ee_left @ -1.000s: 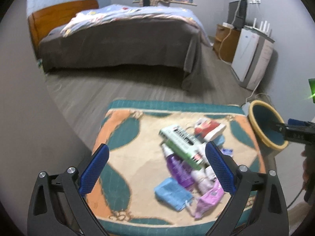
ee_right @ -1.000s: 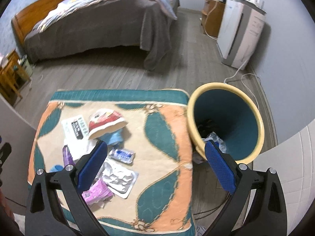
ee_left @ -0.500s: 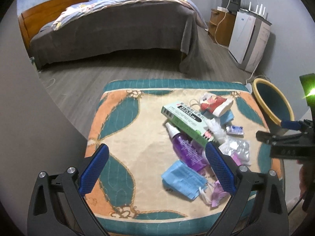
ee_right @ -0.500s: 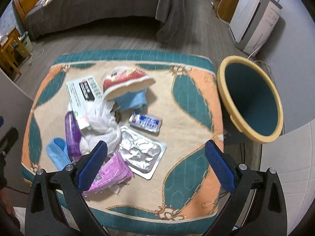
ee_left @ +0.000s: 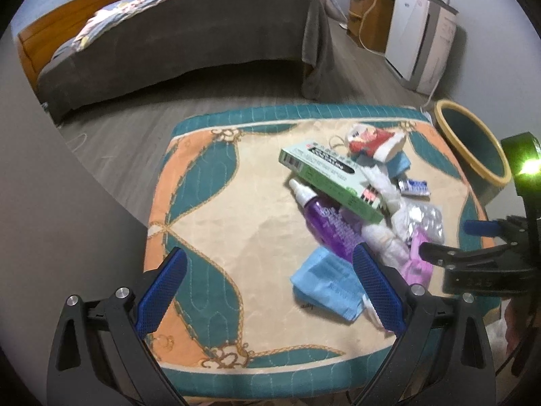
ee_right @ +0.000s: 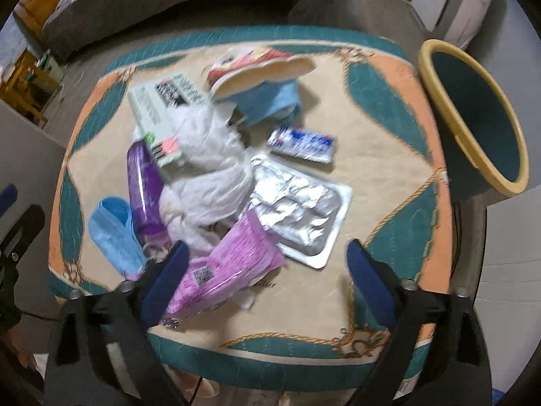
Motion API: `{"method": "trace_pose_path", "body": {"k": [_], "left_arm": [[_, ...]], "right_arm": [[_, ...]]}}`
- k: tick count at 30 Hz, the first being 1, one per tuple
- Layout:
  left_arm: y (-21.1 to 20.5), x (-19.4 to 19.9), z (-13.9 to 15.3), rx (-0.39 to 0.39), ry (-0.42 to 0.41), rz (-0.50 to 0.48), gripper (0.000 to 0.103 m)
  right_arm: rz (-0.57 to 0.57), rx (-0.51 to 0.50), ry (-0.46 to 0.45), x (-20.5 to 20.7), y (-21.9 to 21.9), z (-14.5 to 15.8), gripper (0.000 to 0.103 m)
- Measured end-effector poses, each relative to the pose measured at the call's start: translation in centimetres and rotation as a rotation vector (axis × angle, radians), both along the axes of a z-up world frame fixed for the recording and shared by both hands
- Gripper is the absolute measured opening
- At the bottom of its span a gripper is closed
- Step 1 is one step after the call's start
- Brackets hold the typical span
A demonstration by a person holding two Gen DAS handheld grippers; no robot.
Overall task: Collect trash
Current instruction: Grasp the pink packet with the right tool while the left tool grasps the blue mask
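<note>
Right wrist view shows the right gripper (ee_right: 263, 270), fingers apart and just closing with nothing pinched yet, above the purple wrapper (ee_right: 226, 264) beside the foil blister pack (ee_right: 301, 209) on the surface (ee_right: 372, 155); best to settle lower, straddling only that wrapper, before carrying it to the bin (ee_right: 473, 115), left gripper (ee_left: 267, 291) wide and empty.

Dim, cool indoor light, both fisheye views bent and vignetted at the edges, the right wrist view smeared by motion blur.
</note>
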State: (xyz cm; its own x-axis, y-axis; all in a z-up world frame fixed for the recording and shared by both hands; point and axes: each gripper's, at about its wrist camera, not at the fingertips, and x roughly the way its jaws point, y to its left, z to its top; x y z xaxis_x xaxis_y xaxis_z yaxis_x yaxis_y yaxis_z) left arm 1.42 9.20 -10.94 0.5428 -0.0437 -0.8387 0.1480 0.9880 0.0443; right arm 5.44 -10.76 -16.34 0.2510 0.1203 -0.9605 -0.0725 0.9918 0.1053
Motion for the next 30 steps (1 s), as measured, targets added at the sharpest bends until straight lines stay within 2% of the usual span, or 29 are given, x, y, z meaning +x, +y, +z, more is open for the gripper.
{"method": "trace_pose_path", "body": {"k": [2,5,8,12,14,18,20,21,23,25,30], "left_arm": [[-0.4,0.0,-0.6,0.017,0.018,-0.017,0.097],[-1.1,0.1,-1.5,0.036,0.04,-0.045,0.097],[-1.8,0.1,-2.7,0.037,0.069,-0.069,0.097],[-3.3,0.2,-4.5,0.048,0.121,-0.128,0.093],[-3.8,0.3,-5.1,0.021,0.153,-0.155,0.074],[-4.8,0.3,-6.2,0.021,0.194,-0.19,0.064],[-4.9,0.3,-6.5,0.03,0.206,-0.196,0.05],[-4.9,0.4,-6.5,0.035,0.209,-0.193,0.047],[-4.8,0.3,-6.4,0.03,0.207,-0.188,0.028],[-4.4,0.4,-5.9,0.009,0.202,-0.176,0.016],[-4.0,-0.2,-4.6,-0.041,0.184,-0.185,0.005]], "right_arm": [[0.015,-0.019,0.016,0.0,0.4,-0.4,0.064],[0.016,0.008,0.056,0.2,0.5,-1.2,0.048],[0.013,0.046,0.081,0.4,0.5,-1.9,0.036],[0.016,0.059,0.085,0.7,0.5,-2.1,0.028],[0.018,0.065,0.078,0.7,0.4,-2.0,0.025],[0.038,0.049,0.054,0.6,0.1,-1.5,0.023],[0.044,0.038,0.043,0.6,0.1,-1.2,0.023],[0.05,0.032,0.034,0.6,0.1,-1.0,0.023],[0.059,0.029,0.021,0.5,0.2,-0.6,0.022],[0.072,0.016,0.004,0.4,0.3,-0.1,0.022],[0.068,0.014,-0.032,0.3,-0.1,1.3,0.022]]}}
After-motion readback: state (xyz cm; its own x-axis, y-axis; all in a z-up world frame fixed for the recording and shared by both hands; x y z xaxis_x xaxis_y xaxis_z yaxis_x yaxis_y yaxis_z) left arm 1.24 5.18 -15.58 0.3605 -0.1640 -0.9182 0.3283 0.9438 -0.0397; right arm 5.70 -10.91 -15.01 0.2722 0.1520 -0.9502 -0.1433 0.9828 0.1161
